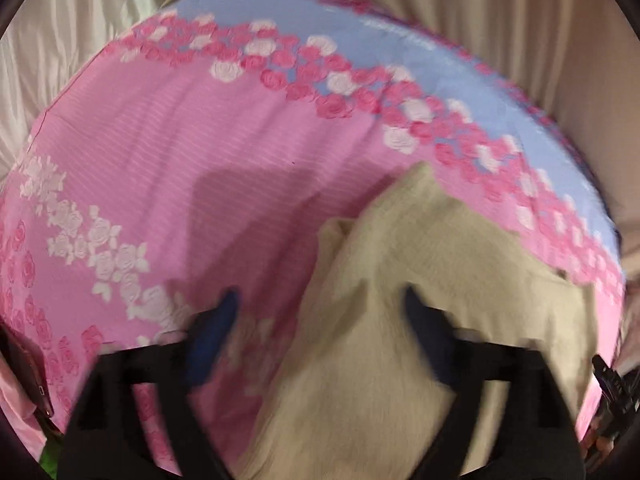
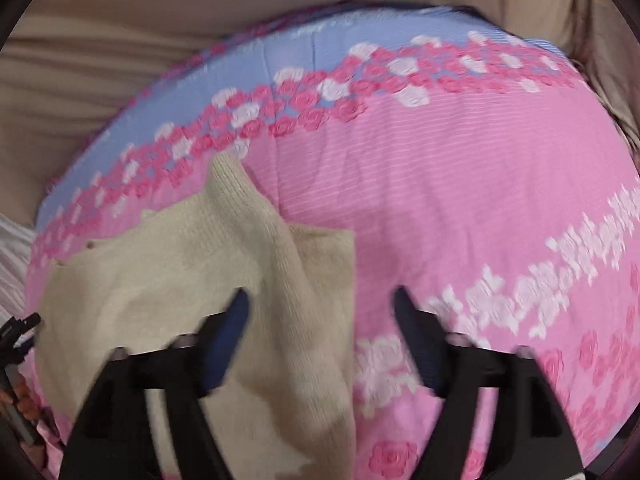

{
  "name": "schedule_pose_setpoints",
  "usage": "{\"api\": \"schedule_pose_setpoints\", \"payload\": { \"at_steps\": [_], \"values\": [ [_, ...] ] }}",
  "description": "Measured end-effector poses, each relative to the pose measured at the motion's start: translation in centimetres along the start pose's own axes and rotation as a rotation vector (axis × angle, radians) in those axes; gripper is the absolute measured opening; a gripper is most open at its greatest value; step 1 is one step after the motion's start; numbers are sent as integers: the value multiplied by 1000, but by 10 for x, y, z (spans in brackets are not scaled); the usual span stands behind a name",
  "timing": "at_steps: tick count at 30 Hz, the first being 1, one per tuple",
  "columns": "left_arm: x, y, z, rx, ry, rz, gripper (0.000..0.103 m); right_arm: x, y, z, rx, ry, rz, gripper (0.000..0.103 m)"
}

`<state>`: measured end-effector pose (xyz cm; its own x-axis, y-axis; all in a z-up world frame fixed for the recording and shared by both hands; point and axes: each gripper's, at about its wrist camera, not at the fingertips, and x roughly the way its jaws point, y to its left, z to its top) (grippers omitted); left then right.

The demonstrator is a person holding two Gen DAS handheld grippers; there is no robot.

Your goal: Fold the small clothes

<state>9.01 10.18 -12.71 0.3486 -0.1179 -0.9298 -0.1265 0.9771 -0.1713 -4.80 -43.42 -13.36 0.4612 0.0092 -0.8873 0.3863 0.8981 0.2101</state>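
Nearest, the left gripper [image 1: 320, 320] and right gripper [image 2: 320, 320] both hang with fingers spread apart, holding nothing. Between them the cream knit garment [image 2: 200, 264] lies rumpled on the pink rose-print bedspread [image 2: 460, 208]. Bare pink stretches beyond to the blue far edge [image 1: 400, 36].

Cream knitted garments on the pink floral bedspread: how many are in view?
1. The cream knitted garment lies crumpled on the pink floral bedspread, under the open left gripper and beside the open right gripper. Others may be hidden.
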Motion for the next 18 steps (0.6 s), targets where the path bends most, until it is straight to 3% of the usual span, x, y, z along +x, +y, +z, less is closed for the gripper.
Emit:
{"api": "schedule_pose_setpoints", "payload": {
  "at_steps": [3, 5, 6, 7, 8, 9, 10, 13, 16, 18],
  "values": [
    [19, 7, -17, 22, 77, 8, 92, 21, -5, -14, 9, 94, 49, 84],
    [42, 20, -27, -68, 170, -31, 92, 42, -1, -15, 39, 148, 95, 88],
    [38, 21, -28, -80, 116, -35, 93, 42, 4, -15, 38, 110, 65, 88],
    [38, 18, -29, -76, 109, -38, 86, 43, 12, -14, 16, 113, 81, 71],
    [37, 11, -30, -58, 106, -32, 77, 44, 21, -11, -9, 117, 93, 43],
    [34, 4, -30, -40, 95, -75, 37, 43, 28, -9, -15, 115, 104, 30],
    [33, -1, -29, -29, 111, -132, 18, 39, 33, -5, -18, 108, 102, 23],
    [7, -19, -18, -9, 45, -185, 15, 3, 36, 16, -43, 14, 119, 15],
    [-36, -40, -4, 35, -59, -288, 15, -42, 38, 35, -85, -81, 121, 14],
    [-43, -56, 2, 60, -96, -307, 15, -60, 37, 44, -113, -131, 99, 14]
  ]
}}
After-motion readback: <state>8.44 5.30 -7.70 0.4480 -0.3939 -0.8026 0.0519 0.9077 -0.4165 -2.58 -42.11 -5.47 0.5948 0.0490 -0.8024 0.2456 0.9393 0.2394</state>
